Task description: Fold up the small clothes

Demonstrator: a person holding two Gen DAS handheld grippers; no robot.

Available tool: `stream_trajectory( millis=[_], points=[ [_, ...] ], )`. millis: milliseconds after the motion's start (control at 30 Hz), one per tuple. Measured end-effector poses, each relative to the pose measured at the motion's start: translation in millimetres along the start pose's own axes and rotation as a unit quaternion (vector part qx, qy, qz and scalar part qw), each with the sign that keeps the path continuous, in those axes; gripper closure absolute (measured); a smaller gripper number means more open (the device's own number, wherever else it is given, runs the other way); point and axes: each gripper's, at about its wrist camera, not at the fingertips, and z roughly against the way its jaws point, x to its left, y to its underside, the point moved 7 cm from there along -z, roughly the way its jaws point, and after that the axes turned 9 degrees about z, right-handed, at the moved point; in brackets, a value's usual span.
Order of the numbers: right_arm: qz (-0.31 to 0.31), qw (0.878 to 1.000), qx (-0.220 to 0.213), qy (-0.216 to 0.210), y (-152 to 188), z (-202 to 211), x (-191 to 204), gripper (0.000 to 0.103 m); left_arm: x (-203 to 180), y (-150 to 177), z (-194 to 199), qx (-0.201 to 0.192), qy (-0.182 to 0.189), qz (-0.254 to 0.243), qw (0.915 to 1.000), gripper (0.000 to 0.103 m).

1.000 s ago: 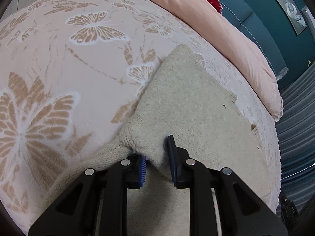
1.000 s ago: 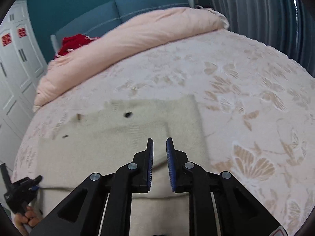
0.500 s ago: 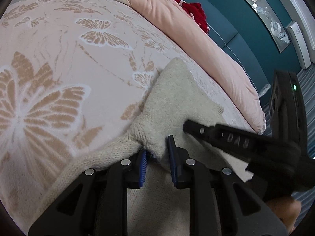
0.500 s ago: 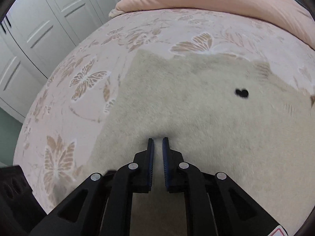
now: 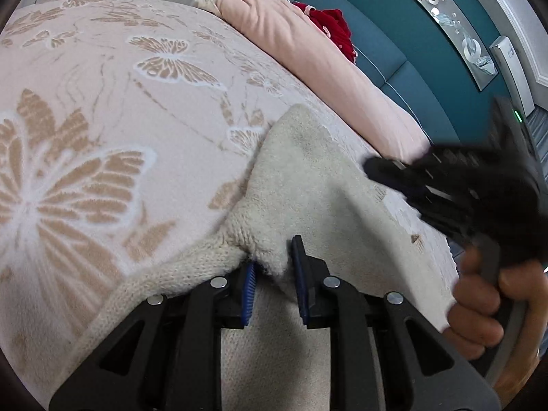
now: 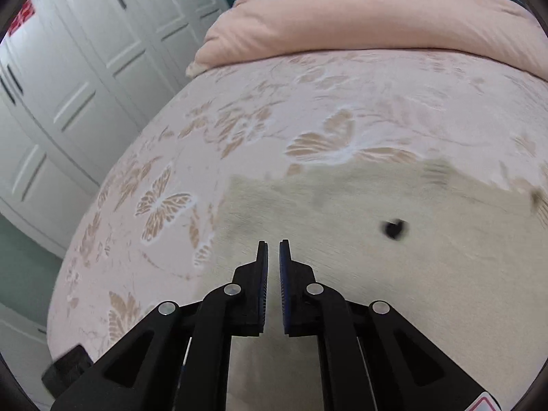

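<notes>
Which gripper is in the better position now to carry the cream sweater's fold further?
Left. The left gripper has a bunched edge of the cream sweater between its jaws; the right gripper holds nothing, jaws nearly shut above it.

Cream knit sweater [image 5: 308, 178]: fuzzy texture, ribbed edge trailing toward 8 o'clock in the left wrist view. One fold is bunched and raised at 6 o'clock. In the right wrist view it lies flat, with a small dark mark at 3 o'clock.
</notes>
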Motion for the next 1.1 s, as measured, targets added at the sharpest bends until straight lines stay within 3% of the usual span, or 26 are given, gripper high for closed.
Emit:
stream_trajectory(
  millis=[100, 167, 267, 333, 400, 500, 567, 600, 667, 700, 733, 800, 867, 900, 933, 1000, 1100],
  points=[
    [-0.098, 0.993, -0.013, 0.066, 58.3, 61.3, -104.9, 0.098, -0.9, 0.1, -0.6, 0.000, -0.004, -0.002, 1.0000, 0.083],
    [-0.167, 0.975, -0.002, 0.143, 109.3, 100.5, -187.2, 0.103, -2.5, 0.1, -1.9, 0.000, -0.009, -0.005, 0.9999, 0.083],
    [-0.244, 0.960, -0.035, 0.135, 144.2, 153.7, -244.3, 0.103, -5.5, 0.5, -3.6, 0.000, -0.018, -0.014, 0.9997, 0.082],
    [-0.217, 0.960, -0.057, 0.164, 137.2, 180.4, -244.7, 0.089, -5.8, 0.1, -4.4, 0.000, -0.022, -0.016, 0.9996, 0.082],
    [-0.187, 0.967, -0.072, 0.158, 124.7, 188.0, -237.1, 0.089, -6.3, 0.3, -4.8, -0.001, -0.026, -0.019, 0.9995, 0.082],
    [-0.164, 0.974, -0.032, 0.152, 118.1, 160.3, -238.1, 0.089, -6.9, 0.2, -5.7, -0.001, -0.031, -0.022, 0.9993, 0.082],
    [-0.175, 0.968, 0.021, 0.181, 125.4, 134.0, -251.2, 0.097, -6.2, 1.0, -5.3, -0.001, -0.031, -0.022, 0.9993, 0.082],
    [-0.180, 0.968, 0.004, 0.176, 122.5, 135.4, -250.6, 0.093, -6.3, 1.1, -5.3, -0.001, -0.031, -0.022, 0.9993, 0.082],
    [-0.178, 0.966, -0.030, 0.185, 120.2, 147.8, -244.6, 0.073, -6.0, 1.3, -5.7, -0.001, -0.030, -0.023, 0.9993, 0.082],
    [-0.178, 0.964, -0.044, 0.192, 121.1, 152.6, -242.2, 0.053, -5.8, 1.6, -5.9, -0.001, -0.030, -0.023, 0.9993, 0.082],
    [-0.182, 0.961, -0.056, 0.199, 124.0, 157.2, -240.9, 0.051, -5.7, 1.5, -6.2, -0.001, -0.028, -0.023, 0.9993, 0.082],
    [-0.186, 0.962, -0.052, 0.194, 132.6, 155.2, -239.2, 0.051, -5.4, 1.5, -5.4, 0.000, -0.024, -0.018, 0.9995, 0.082],
    [-0.185, 0.965, -0.021, 0.185, 143.3, 140.7, -236.2, 0.054, -4.8, -0.5, -5.3, 0.006, -0.022, -0.011, 0.9997, 0.082],
    [-0.178, 0.965, -0.019, 0.193, 144.9, 137.7, -232.5, 0.062, -5.4, -2.3, -4.8, 0.010, -0.024, -0.007, 0.9996, 0.083],
    [-0.169, 0.967, -0.020, 0.190, 141.8, 137.3, -226.8, 0.093, -6.1, -5.0, -4.0, 0.016, -0.031, -0.002, 0.9994, 0.084],
    [-0.174, 0.973, -0.041, 0.147, 124.7, 147.2, -210.8, 0.092, -8.7, -12.5, 2.1, 0.025, -0.046, 0.013, 0.9985, 0.086],
    [-0.142, 0.975, -0.122, 0.119, 83.0, 194.8, -180.1, 0.092, -18.1, -28.5, 21.3, -0.004, -0.055, 0.000, 0.9985, 0.086]
  ],
)
